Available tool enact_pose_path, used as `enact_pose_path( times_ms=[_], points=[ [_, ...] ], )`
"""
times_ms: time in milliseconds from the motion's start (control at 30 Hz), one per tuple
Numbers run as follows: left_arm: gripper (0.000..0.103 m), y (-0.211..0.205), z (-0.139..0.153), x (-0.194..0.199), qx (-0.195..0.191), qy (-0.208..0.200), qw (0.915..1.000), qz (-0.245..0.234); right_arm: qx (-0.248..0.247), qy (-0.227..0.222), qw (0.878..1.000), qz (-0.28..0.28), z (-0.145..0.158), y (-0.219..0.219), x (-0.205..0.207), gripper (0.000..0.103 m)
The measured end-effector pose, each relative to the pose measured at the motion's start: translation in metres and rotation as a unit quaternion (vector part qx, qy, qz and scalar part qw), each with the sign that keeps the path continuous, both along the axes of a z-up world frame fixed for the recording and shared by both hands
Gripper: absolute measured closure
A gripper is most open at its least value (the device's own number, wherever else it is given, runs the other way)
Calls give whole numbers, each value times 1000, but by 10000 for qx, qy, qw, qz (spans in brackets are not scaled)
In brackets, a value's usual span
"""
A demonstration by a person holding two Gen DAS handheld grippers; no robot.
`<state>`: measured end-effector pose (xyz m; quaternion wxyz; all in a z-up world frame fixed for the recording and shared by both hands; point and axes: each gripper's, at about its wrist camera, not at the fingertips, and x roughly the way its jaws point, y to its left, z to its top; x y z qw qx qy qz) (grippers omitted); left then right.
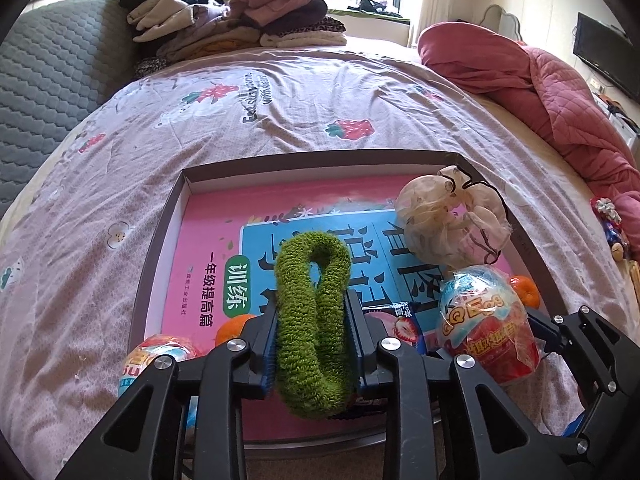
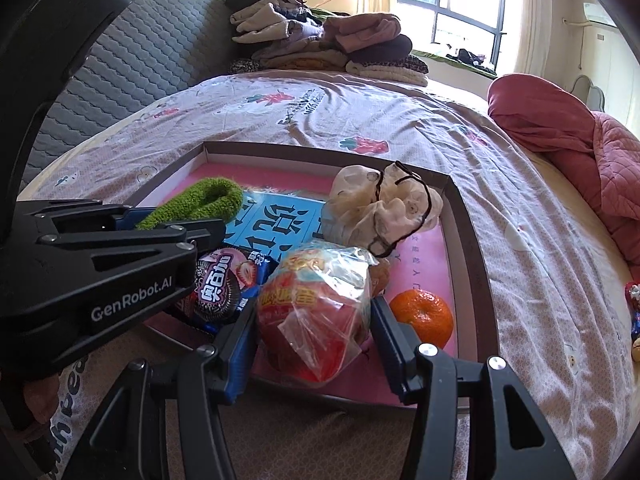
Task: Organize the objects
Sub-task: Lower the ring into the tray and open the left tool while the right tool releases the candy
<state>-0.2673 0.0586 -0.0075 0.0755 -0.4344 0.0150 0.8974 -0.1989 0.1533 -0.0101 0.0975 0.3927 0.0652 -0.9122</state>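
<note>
My left gripper is shut on a fuzzy green hair tie and holds it above the shallow box on the bed; the hair tie also shows in the right wrist view. My right gripper has its jaws around a plastic-wrapped red and blue egg toy, pads touching or nearly touching its wrapper. The egg toy shows in the left wrist view. In the box lie a pink workbook, a cream drawstring pouch, an orange and a cookie pack.
A second wrapped egg toy and another orange lie at the box's near left. Folded clothes are stacked at the bed's far end. A red quilt lies on the right. Small toys sit at the right edge.
</note>
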Motion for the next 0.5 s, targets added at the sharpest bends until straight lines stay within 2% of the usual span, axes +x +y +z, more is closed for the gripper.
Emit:
enact_pose_path(
  times_ms=[133,500],
  points=[
    [66,-1,0,1,-17,7,10000,28,17,-25,10000,-16,1,0,0,49],
    [56,1,1,3,11,11,10000,-4,110,-55,9999,-29,3,-1,0,48]
  ],
)
